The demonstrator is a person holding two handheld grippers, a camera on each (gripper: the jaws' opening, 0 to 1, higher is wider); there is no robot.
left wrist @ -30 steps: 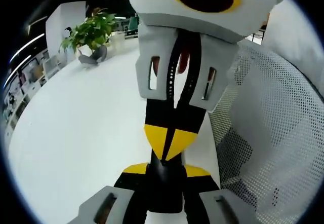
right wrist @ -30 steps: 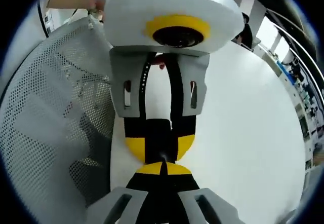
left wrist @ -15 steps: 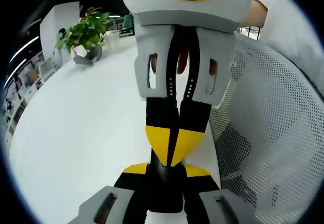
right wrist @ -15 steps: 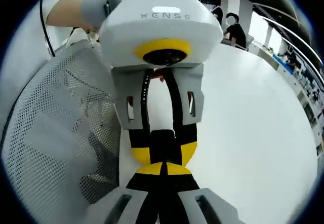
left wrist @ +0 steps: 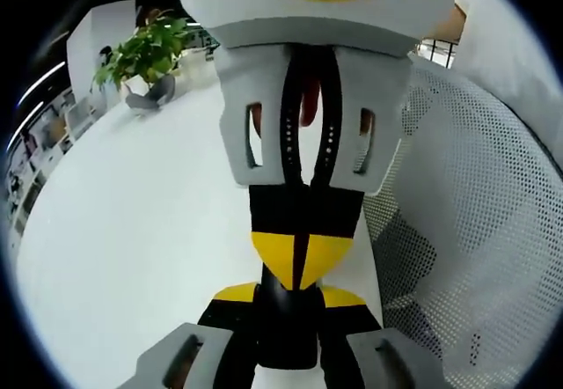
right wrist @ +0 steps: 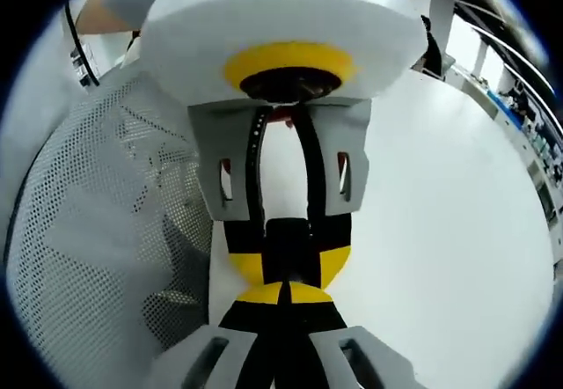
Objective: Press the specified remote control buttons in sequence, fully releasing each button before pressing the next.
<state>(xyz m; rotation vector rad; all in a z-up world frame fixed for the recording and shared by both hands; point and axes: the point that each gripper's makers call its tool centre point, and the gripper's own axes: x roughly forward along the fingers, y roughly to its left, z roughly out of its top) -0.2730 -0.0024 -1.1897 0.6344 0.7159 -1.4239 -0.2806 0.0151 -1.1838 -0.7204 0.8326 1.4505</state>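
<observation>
Two grippers meet tip to tip: left gripper point(left wrist: 287, 296) clamps the black remote point(left wrist: 286, 336), long axis pointing straight ahead at the right gripper point(right wrist: 286, 293), whose fully closed jaws appear to touch its end.

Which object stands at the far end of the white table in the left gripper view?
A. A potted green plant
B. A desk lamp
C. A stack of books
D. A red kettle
A: a leafy green potted plant stands at the far end of the white table, up and to the left in the left gripper view.
</observation>
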